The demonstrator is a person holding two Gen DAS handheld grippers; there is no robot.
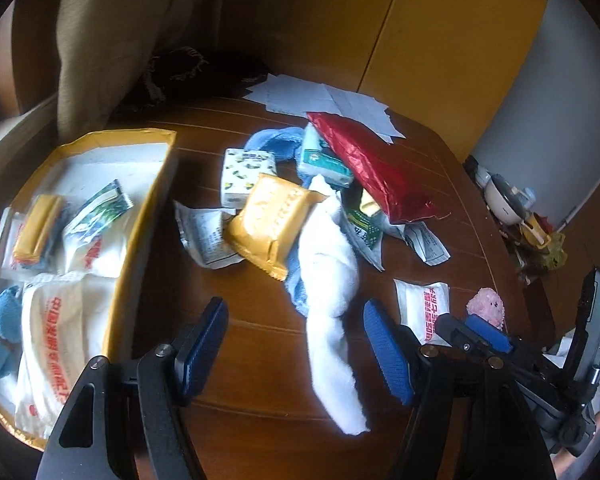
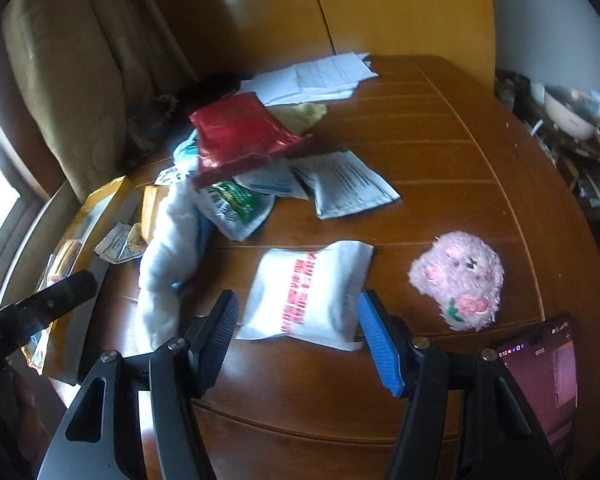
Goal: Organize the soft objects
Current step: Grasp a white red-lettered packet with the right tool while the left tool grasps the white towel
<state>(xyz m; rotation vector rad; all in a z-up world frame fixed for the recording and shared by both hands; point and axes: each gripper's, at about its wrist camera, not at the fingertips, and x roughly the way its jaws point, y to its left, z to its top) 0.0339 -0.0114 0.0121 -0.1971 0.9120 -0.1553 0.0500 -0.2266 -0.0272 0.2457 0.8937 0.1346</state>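
Observation:
My left gripper (image 1: 296, 344) is open above the brown table (image 1: 260, 360), and nothing is pinched between its blue pads. A long white fluffy sock (image 1: 330, 280) lies on the table just ahead and runs down between the fingers. It comes out of a pile with a yellow pack (image 1: 274, 222), a red foil bag (image 1: 364, 168), tissue packs (image 1: 246, 174) and a blue cloth (image 1: 276, 142). My right gripper (image 2: 296, 328) is open too. A white pack with red lettering (image 2: 308, 292) lies flat just beyond its fingertips. A pink plush (image 2: 460, 280) sits to the right of that pack.
An open yellow box (image 1: 140, 216) at the left holds several packs and a blue sock (image 1: 0, 328). White papers (image 2: 320, 76) lie at the table's far side. A phone (image 2: 540, 376) is mounted at the lower right. A curtain (image 1: 112, 40) and yellow cupboards (image 1: 440, 40) stand behind.

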